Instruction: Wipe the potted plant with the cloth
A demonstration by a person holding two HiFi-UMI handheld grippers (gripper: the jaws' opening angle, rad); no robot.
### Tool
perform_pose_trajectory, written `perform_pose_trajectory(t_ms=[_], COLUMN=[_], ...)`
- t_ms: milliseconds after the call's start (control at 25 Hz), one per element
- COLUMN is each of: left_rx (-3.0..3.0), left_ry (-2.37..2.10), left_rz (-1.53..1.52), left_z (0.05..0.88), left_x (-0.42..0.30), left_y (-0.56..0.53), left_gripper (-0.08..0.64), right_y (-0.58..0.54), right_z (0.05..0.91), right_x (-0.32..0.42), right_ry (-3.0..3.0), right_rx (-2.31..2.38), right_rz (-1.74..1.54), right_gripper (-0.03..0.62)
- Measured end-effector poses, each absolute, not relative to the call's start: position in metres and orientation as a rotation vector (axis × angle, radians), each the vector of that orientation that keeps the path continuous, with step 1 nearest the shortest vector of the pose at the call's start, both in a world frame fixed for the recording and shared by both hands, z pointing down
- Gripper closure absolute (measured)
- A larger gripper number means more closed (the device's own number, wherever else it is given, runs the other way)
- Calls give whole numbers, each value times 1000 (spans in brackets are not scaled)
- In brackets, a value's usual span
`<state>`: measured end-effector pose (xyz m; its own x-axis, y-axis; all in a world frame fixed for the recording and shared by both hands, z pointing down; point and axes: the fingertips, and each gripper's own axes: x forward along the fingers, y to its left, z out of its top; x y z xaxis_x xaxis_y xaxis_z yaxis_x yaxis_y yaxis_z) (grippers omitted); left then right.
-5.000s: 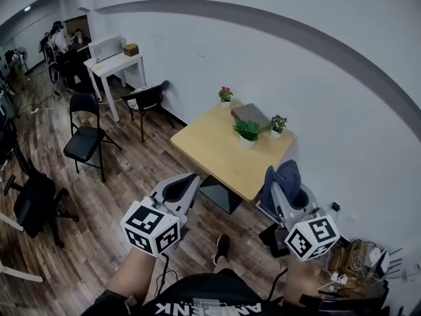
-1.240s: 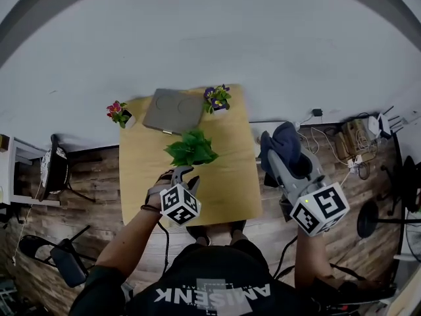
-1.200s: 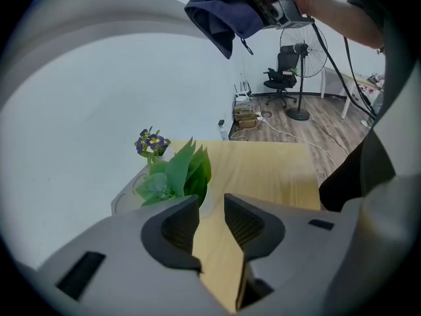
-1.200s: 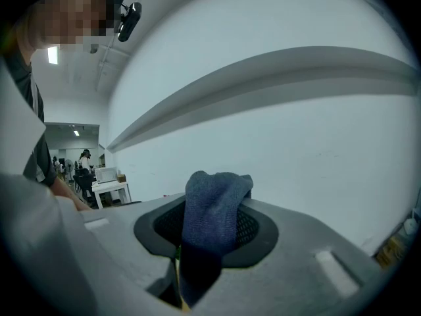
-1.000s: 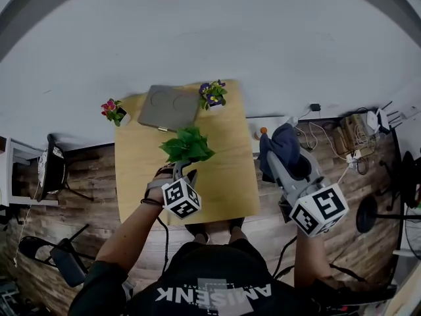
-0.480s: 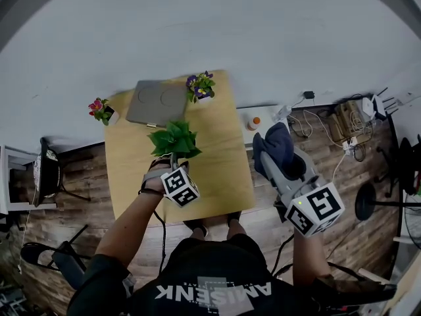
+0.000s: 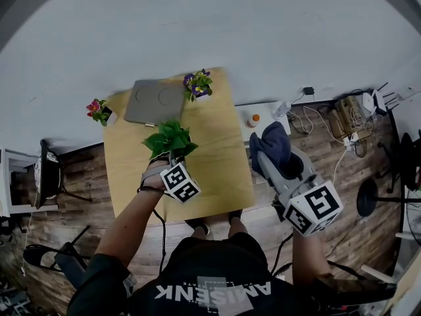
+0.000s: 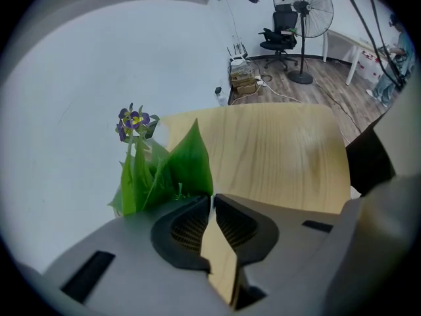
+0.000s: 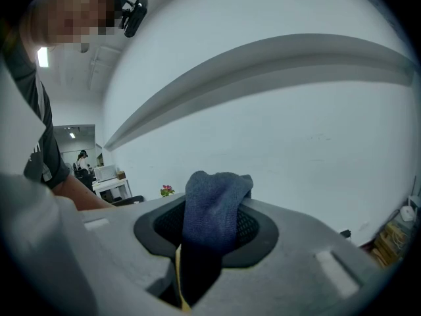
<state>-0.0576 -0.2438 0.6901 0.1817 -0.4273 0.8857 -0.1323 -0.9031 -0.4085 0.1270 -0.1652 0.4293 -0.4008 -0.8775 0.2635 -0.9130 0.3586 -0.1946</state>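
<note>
The green potted plant [image 7: 170, 139] stands mid-table on the wooden table [image 7: 217, 163]. My left gripper [image 7: 172, 159] points steeply down at its near side. In the left gripper view its jaws have just been closing. They stand nearly together at the tips, with a broad green leaf [image 8: 189, 158] of the plant rising from between them: the left gripper [image 8: 210, 199] is shut on that leaf. My right gripper [image 7: 266, 162] hovers off the table's right edge, shut on a dark blue cloth [image 7: 274, 143]. The cloth [image 9: 214, 203] bulges up between the jaws of the right gripper [image 9: 209, 239].
A purple-flowered pot [image 7: 198, 84] and a grey flat slab [image 7: 155, 101] sit at the table's far edge, and a red-flowered pot [image 7: 99, 110] at the far left corner. Right of the table are a low white box [image 7: 260, 119] and cables on the wooden floor. A fan [image 8: 309, 5] stands further off.
My left gripper has sunk onto the near side of the green plant and its jaws have closed on a leaf. The right gripper with the cloth has stayed put.
</note>
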Motion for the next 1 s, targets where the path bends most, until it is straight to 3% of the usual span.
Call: perform_pose_trajectory(t_ms=[600, 1000], left_rx=[-2402, -2890], left_ry=[552, 700], left_rz=[-1784, -1563], left_z=[681, 598], left_x=[-55, -60], left_y=[-255, -245], left_gripper=[547, 546], right_y=[-157, -165], right_z=[433, 401], right_x=[132, 121], right_ry=[-2483, -2566], right_rx=[1670, 1621], right_rz=[484, 405], right_gripper=[468, 468])
